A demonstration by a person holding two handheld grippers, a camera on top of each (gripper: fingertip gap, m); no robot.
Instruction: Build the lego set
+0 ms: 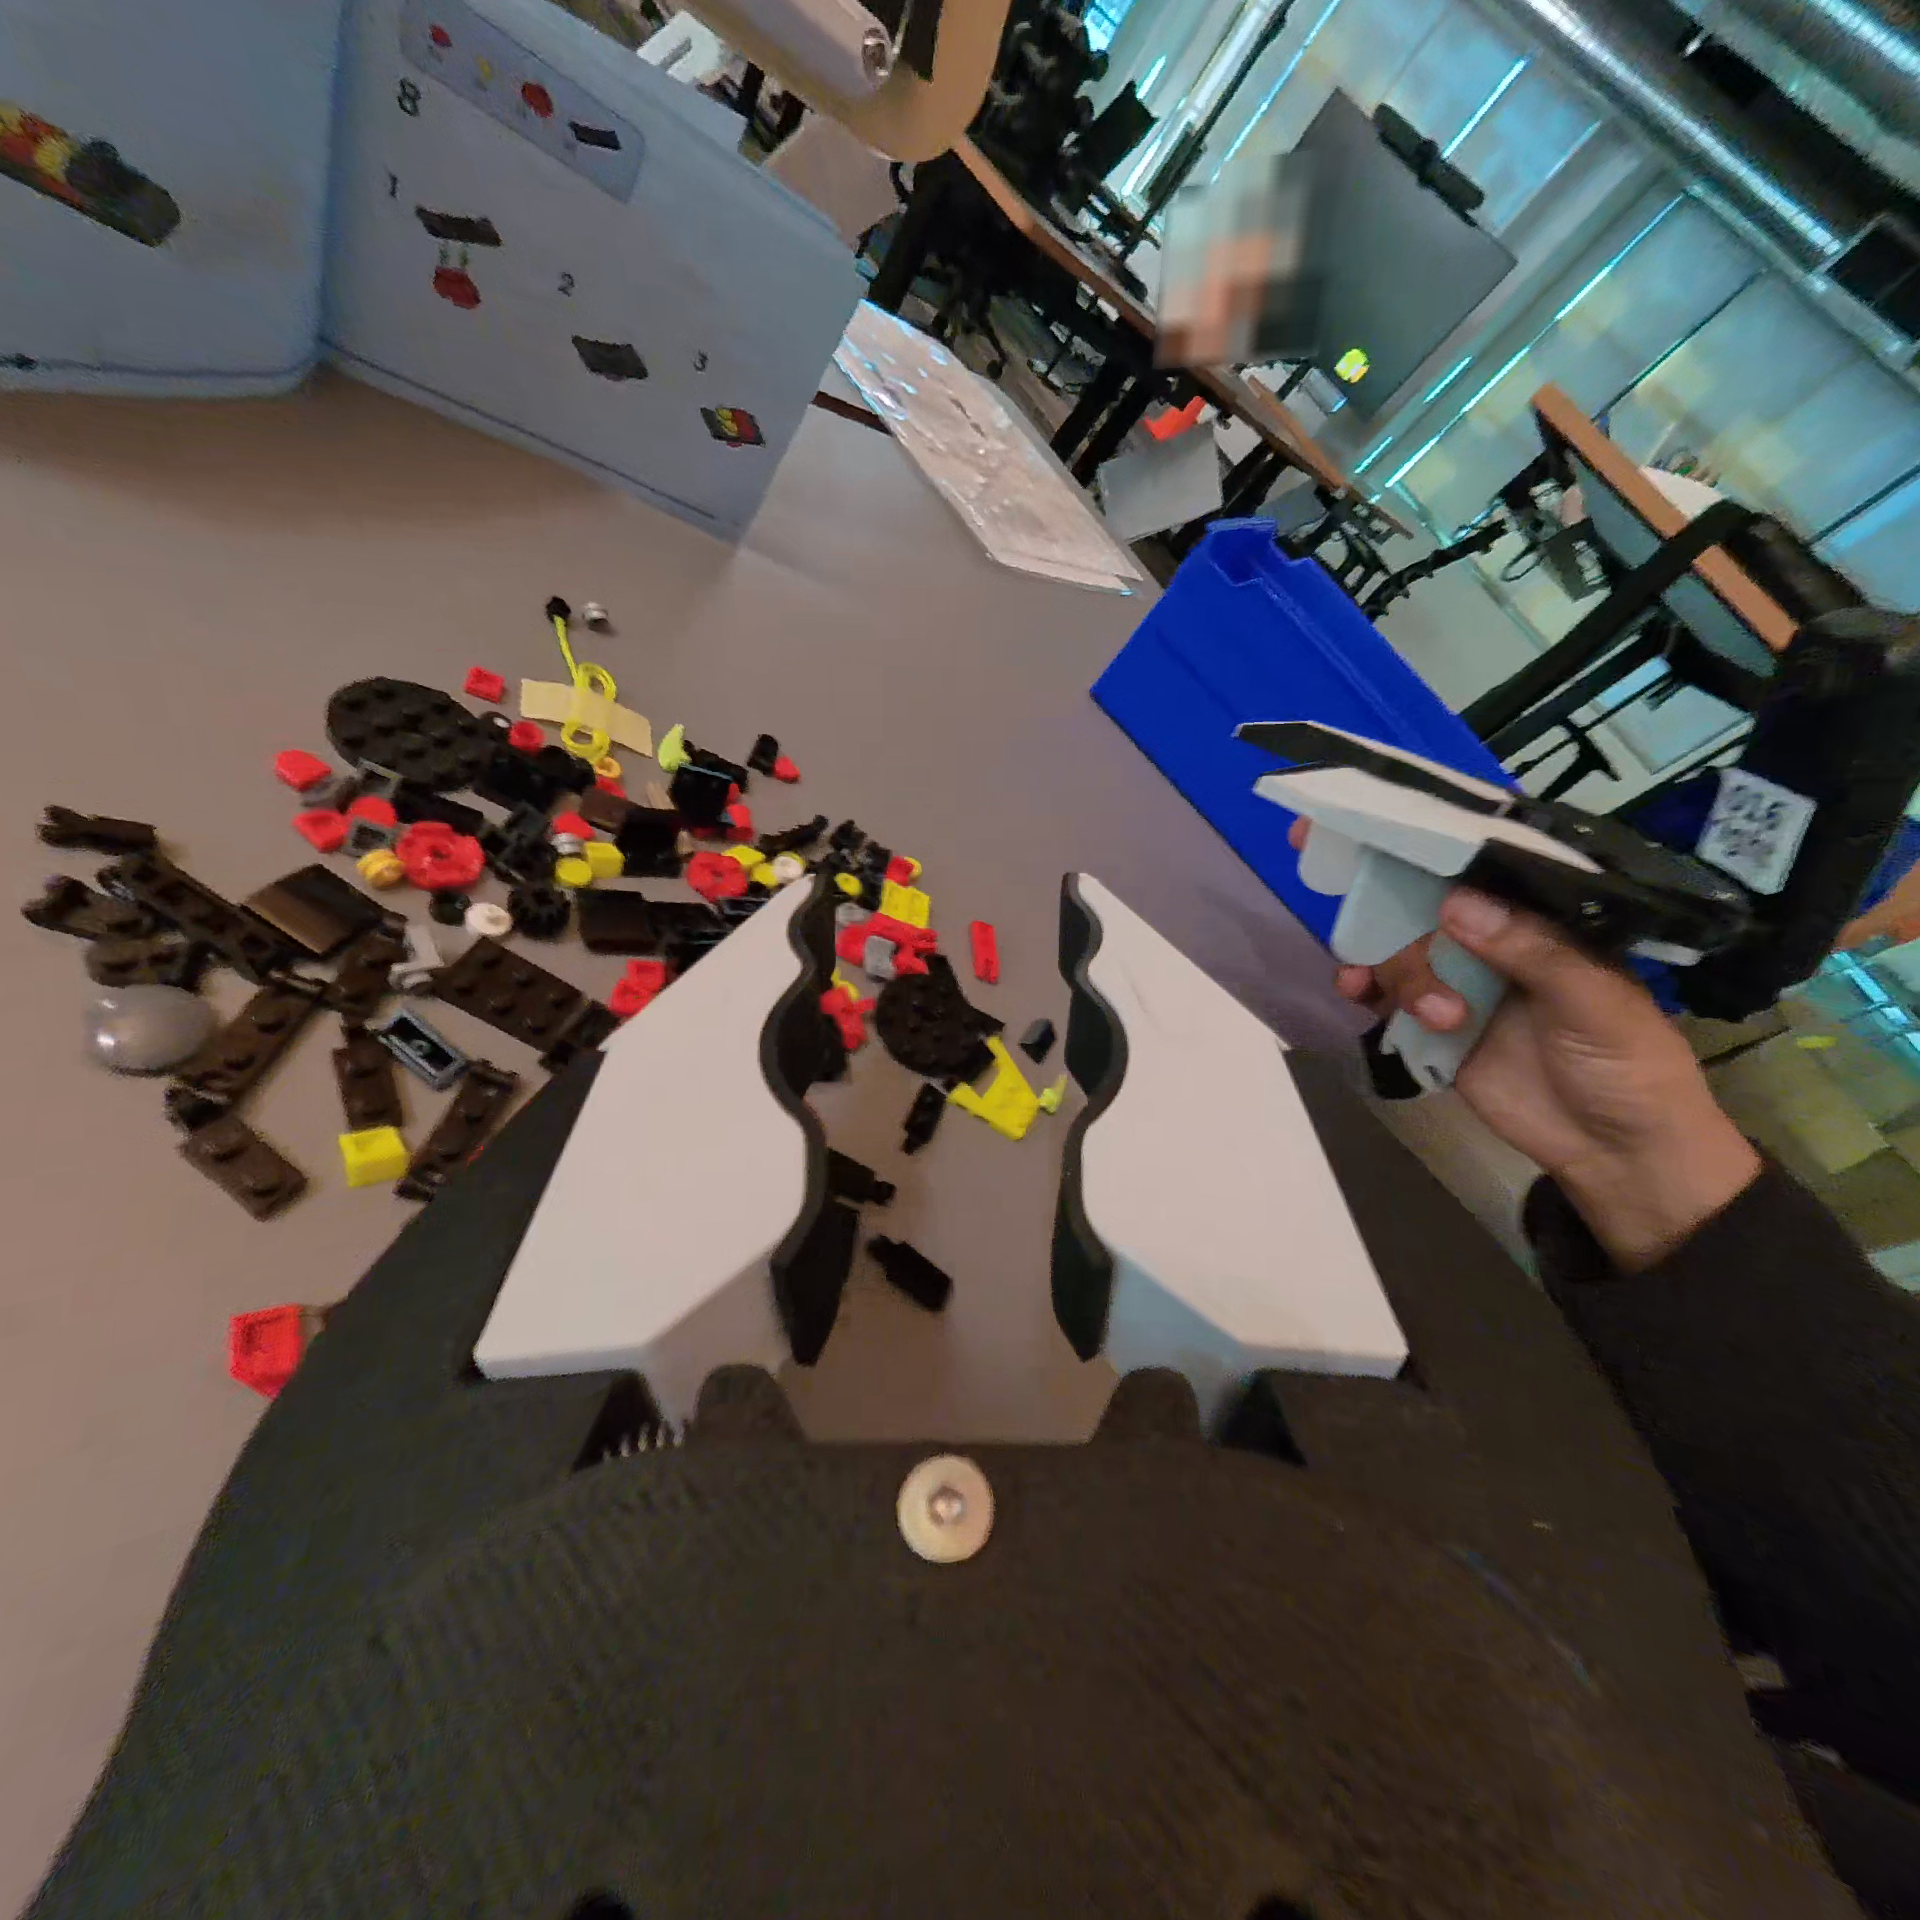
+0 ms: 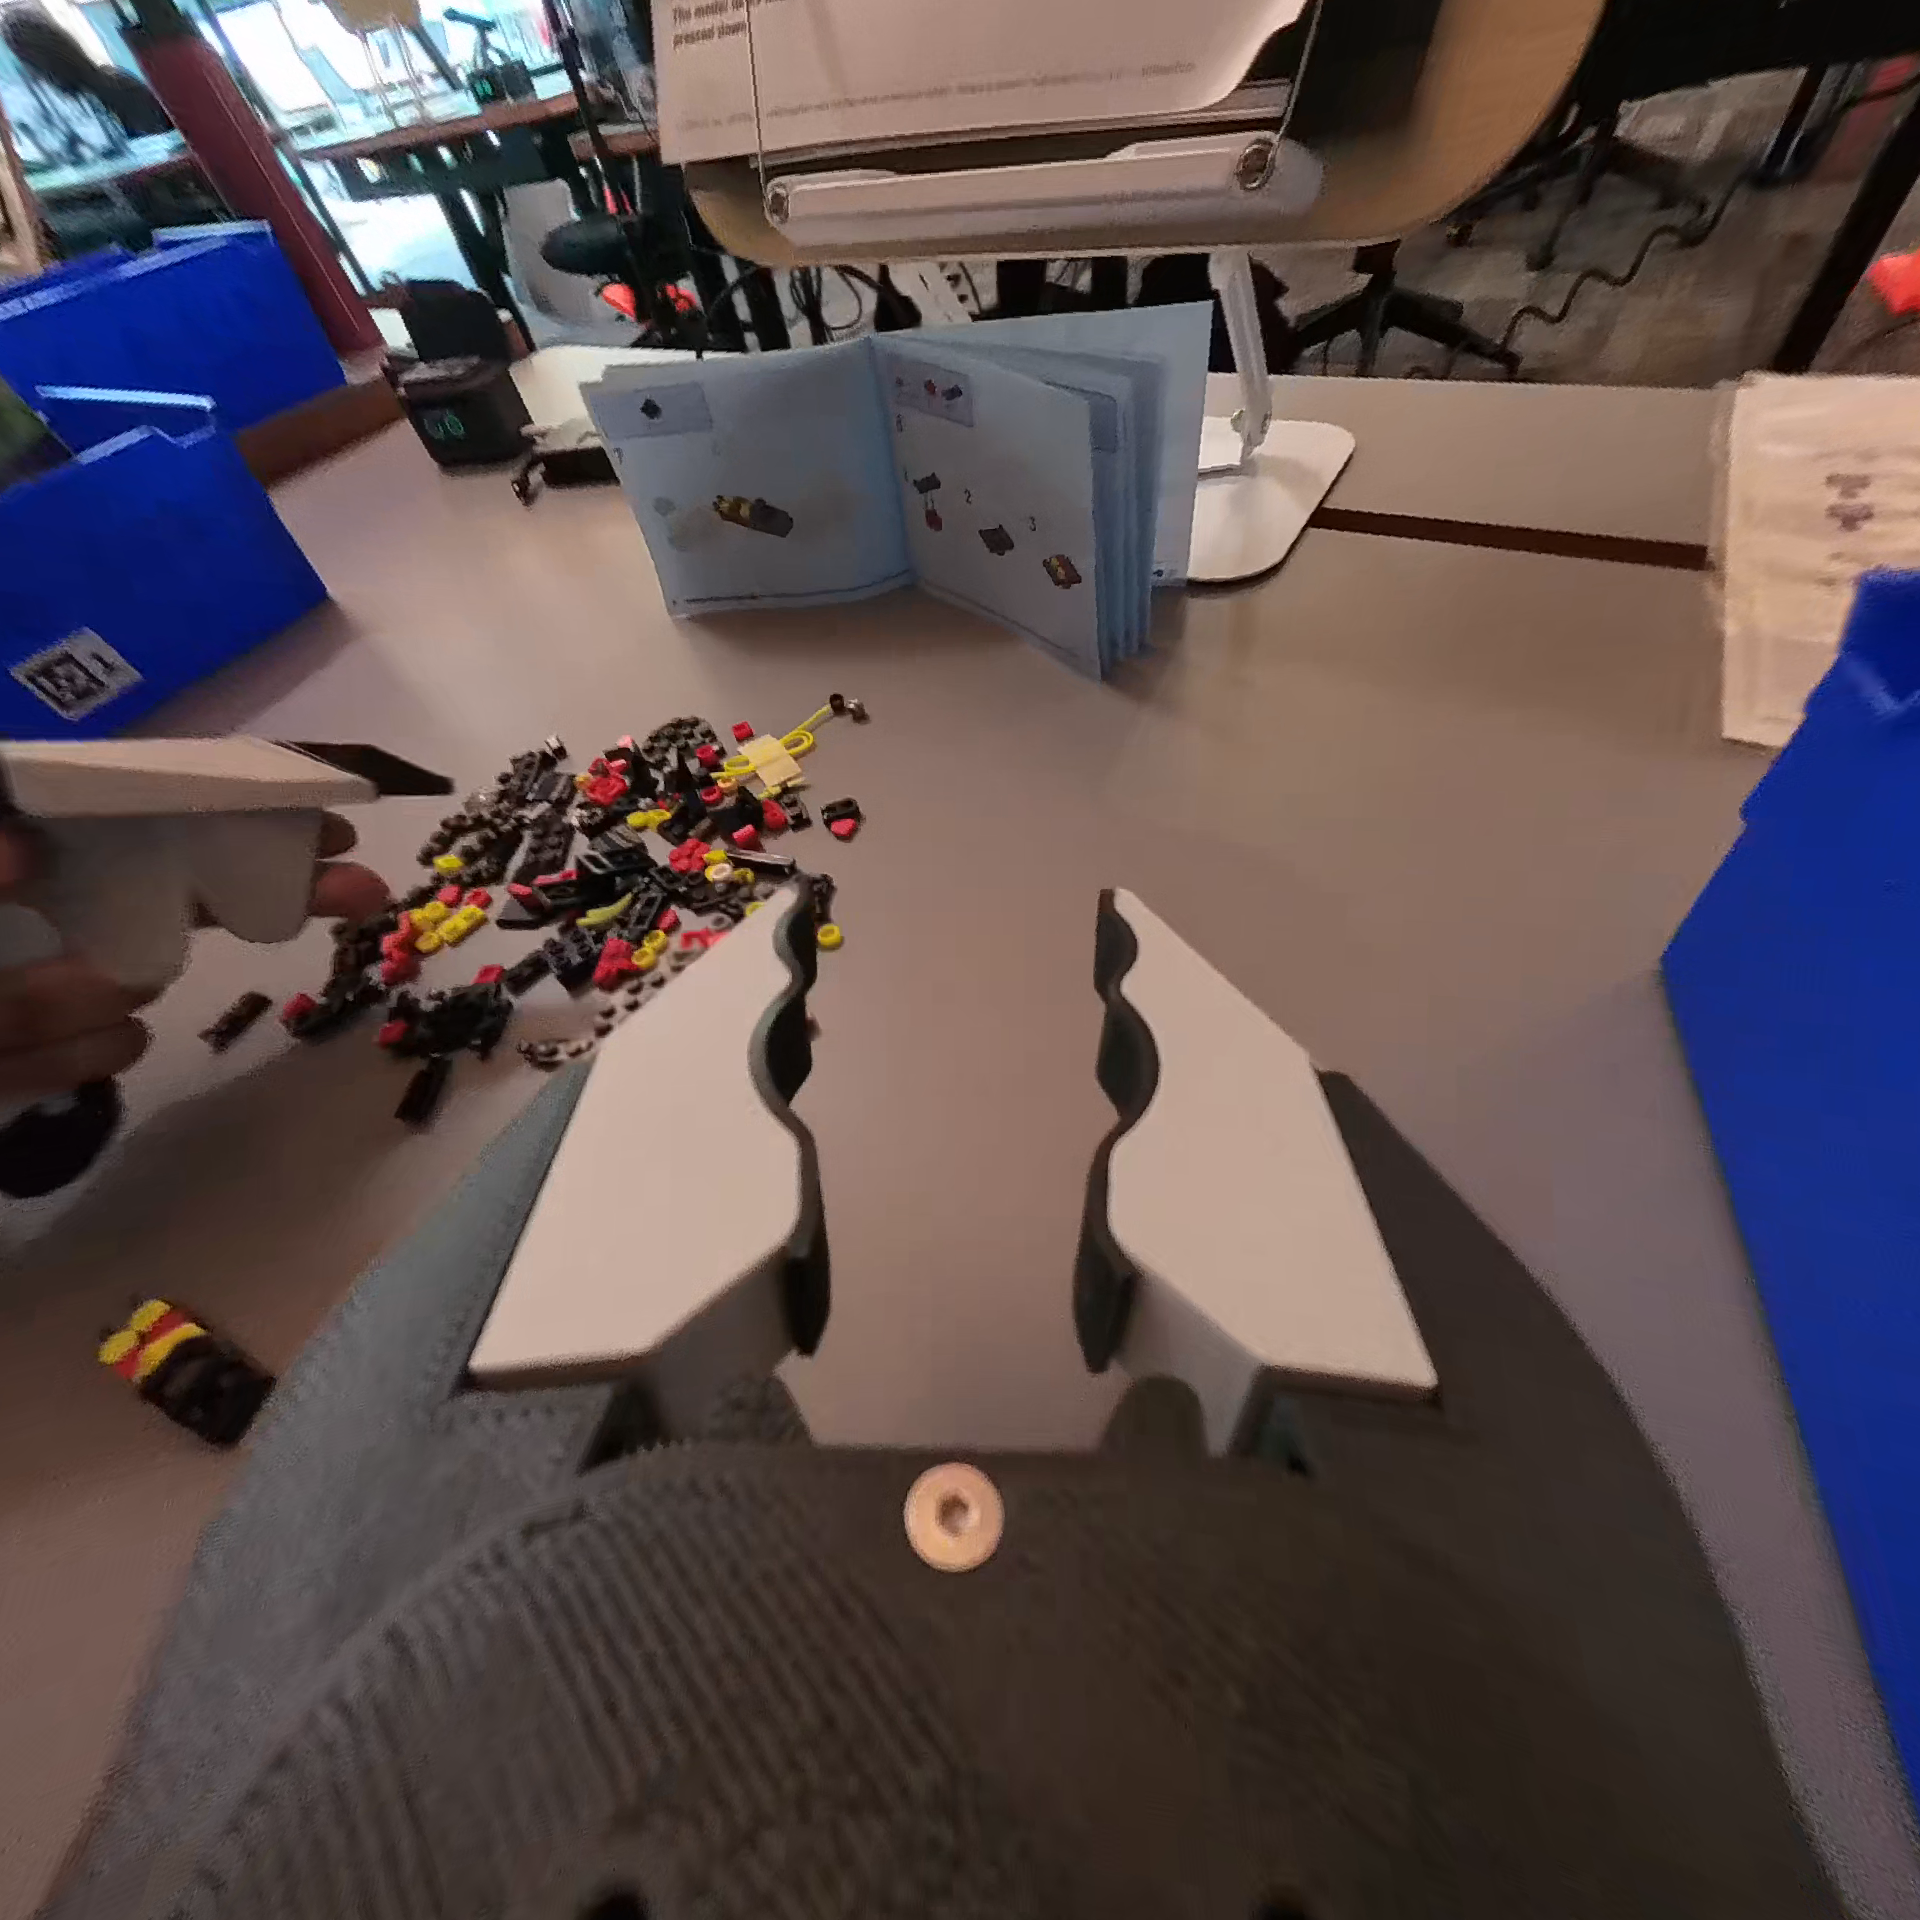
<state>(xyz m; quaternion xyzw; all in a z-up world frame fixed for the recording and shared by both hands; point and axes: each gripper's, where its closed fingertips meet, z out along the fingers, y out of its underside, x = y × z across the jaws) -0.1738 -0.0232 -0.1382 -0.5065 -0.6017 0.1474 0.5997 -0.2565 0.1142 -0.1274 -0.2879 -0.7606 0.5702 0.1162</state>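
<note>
A pile of loose black, red and yellow lego pieces (image 1: 540, 883) lies on the grey table (image 1: 935, 665). My left gripper (image 1: 945, 894) is open and empty, hovering over the pile's near right edge. A round black plate (image 1: 930, 1023) and a yellow piece (image 1: 997, 1101) show between its fingers. My right gripper (image 2: 956, 904) is open and empty over bare table, to the right of the pile (image 2: 623, 883). A small black, red and yellow built assembly (image 2: 177, 1371) lies apart at the near left. The open instruction booklet (image 2: 904, 488) stands behind the pile.
Blue bins stand at the left (image 2: 135, 561) and at the right (image 2: 1808, 1039) (image 1: 1278, 707). A white stand base (image 2: 1268, 488) sits behind the booklet. Papers (image 2: 1808, 540) lie at the far right. The right gripper (image 1: 1382, 790), held by a hand (image 1: 1538, 1039), shows in the left wrist view. My right tips are roughly 35 cm from the white stand base (image 2: 1268, 488).
</note>
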